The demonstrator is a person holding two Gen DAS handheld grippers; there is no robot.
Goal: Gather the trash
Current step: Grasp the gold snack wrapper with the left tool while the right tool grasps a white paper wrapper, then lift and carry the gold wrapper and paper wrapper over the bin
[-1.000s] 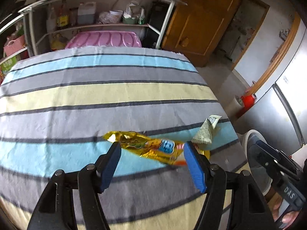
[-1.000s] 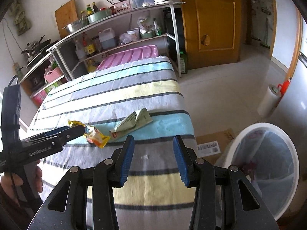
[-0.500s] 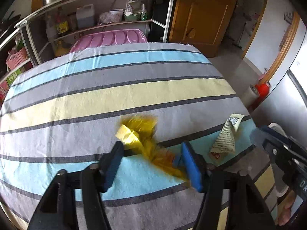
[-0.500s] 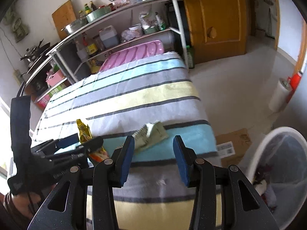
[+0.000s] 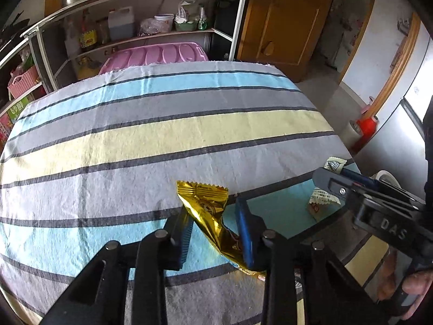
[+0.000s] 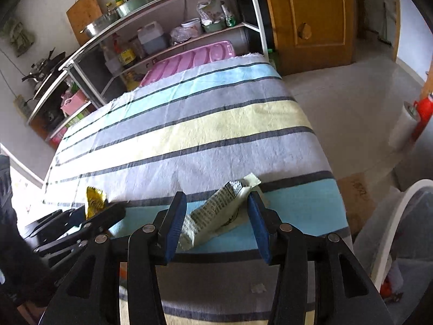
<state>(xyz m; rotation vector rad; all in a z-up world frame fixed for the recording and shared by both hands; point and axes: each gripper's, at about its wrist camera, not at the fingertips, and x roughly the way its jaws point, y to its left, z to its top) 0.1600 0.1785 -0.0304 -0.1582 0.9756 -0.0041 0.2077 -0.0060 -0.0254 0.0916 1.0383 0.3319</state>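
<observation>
Left tongs (image 5: 213, 224) pinch a crinkled gold foil wrapper (image 5: 208, 208), its serrated end sticking up between the blue ribbed pads; a second ago it lay flat on the striped cloth (image 5: 162, 135). Right tongs (image 6: 217, 224) stand released, straddling a pale printed paper wrapper (image 6: 216, 214) that lies flat between their fingers.

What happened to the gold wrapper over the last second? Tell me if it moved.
Yes. The gold wrapper lay flat across a dark stripe of the tablecloth; now it is tipped up on end, pinched in the left gripper.
</observation>
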